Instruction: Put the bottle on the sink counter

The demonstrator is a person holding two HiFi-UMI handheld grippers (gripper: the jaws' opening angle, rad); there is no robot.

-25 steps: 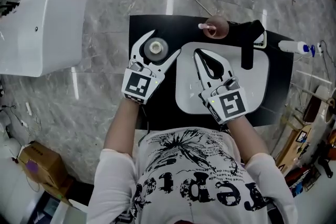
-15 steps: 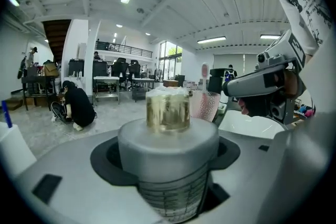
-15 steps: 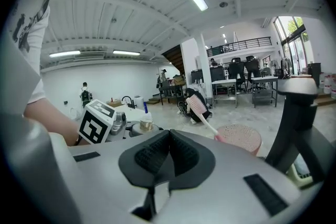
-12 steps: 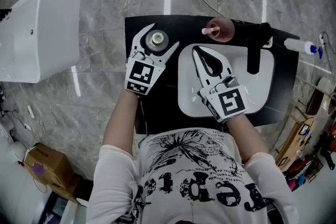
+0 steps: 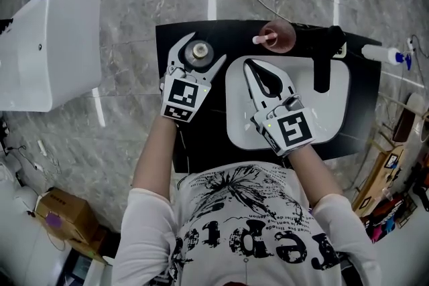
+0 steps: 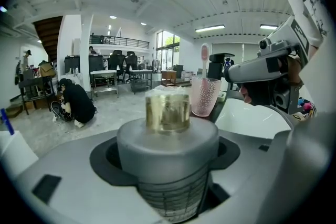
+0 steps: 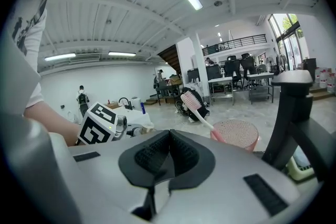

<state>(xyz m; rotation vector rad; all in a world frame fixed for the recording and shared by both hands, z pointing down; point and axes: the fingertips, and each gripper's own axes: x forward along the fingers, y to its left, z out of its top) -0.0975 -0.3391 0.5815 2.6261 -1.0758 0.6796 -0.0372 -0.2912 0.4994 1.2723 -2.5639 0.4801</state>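
Note:
A bottle with a grey shoulder and a gold cap stands upright between the jaws of my left gripper, which is shut on it over the back left corner of the black sink counter. In the left gripper view the bottle fills the gap between the jaws. My right gripper is shut with nothing in it. It hovers over the white sink basin, and its black pads press together.
A pink cup with a toothbrush stands at the counter's back edge, next to a black faucet. A white box sits on the floor to the left. A white bottle with a blue cap lies at the right.
My left gripper has carried the bottle a little farther away, toward the counter's back left corner. My right gripper has hardly moved.

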